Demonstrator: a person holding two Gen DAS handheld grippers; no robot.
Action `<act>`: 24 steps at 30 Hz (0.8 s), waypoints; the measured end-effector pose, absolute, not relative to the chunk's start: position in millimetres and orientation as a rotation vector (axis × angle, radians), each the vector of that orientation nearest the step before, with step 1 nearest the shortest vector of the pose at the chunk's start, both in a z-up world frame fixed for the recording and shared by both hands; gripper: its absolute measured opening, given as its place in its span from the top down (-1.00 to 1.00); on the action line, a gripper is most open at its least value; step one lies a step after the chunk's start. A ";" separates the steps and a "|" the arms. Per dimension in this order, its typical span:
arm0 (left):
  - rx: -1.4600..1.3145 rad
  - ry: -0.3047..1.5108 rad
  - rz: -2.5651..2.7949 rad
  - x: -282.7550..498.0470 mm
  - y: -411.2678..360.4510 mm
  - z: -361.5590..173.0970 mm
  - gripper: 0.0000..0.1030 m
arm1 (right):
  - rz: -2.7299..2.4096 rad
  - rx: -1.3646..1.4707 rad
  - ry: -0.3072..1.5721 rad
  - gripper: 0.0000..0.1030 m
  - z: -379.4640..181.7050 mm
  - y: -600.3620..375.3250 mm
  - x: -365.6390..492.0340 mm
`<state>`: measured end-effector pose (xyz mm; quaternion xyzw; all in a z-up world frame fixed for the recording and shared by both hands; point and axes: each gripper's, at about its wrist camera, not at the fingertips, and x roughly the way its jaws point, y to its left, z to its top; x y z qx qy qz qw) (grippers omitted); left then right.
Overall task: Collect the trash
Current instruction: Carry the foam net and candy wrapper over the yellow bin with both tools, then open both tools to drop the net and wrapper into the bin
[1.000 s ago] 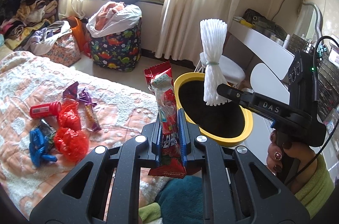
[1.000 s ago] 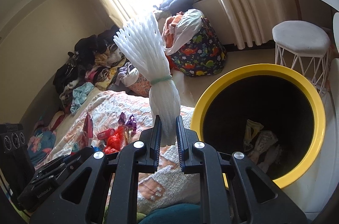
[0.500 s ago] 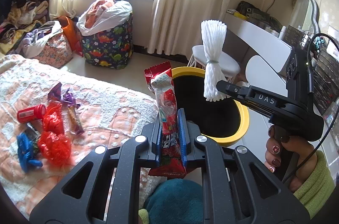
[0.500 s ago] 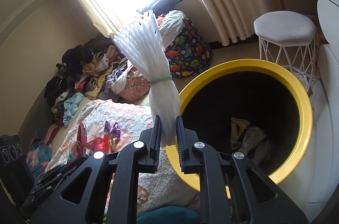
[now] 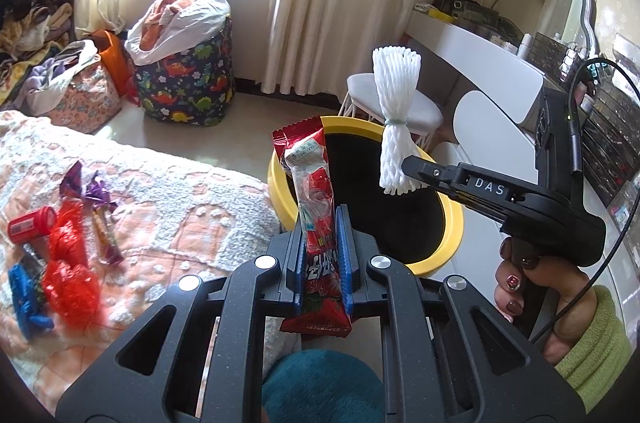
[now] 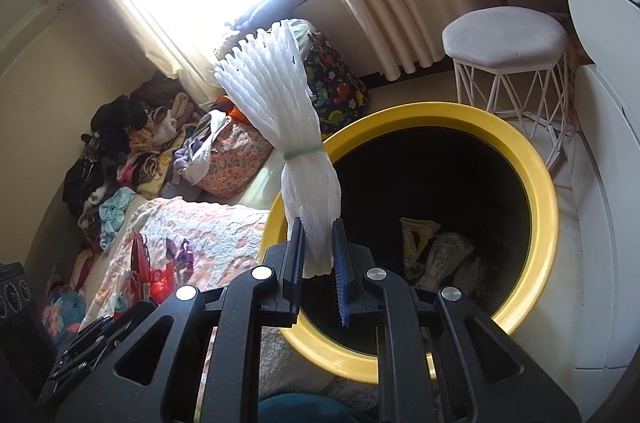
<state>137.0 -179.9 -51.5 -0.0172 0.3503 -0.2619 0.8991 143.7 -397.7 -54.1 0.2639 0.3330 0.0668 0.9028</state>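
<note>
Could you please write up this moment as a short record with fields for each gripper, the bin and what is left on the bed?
left gripper: shut on red snack wrapper, held upright beside the bin
right gripper: shut on white foam net, held at the bin's near rim
bin: yellow-rimmed bin, dark inside, some crumpled trash at the bottom
bed: red can, red mesh, blue item and purple wrappers left to collect

Glossy red plastic wrapper [image 5: 316, 199], white foam netting [image 6: 292, 143] (ribbed), smooth yellow plastic bin [image 6: 540, 191]
</note>
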 end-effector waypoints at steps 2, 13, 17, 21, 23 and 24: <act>-0.033 0.728 -0.549 139.5 -184.8 -53.1 0.83 | 0.123 0.553 0.695 0.74 -57.4 -401.9 144.5; 0.002 0.746 -0.578 159.4 -206.9 -63.0 0.83 | 0.063 0.607 0.723 0.74 -71.0 -418.8 146.6; 0.004 0.755 -0.580 169.0 -214.5 -66.8 0.83 | 0.049 0.621 0.729 0.74 -74.7 -422.4 147.1; 0.016 0.764 -0.580 177.5 -223.2 -71.6 0.83 | 0.036 0.636 0.732 0.74 -78.6 -425.9 147.3; 0.019 0.771 -0.578 182.5 -227.3 -74.4 0.83 | 0.029 0.641 0.734 0.74 -80.1 -427.7 147.5; 0.018 0.776 -0.578 185.3 -229.3 -75.8 0.83 | 0.025 0.644 0.734 0.74 -81.0 -428.7 147.6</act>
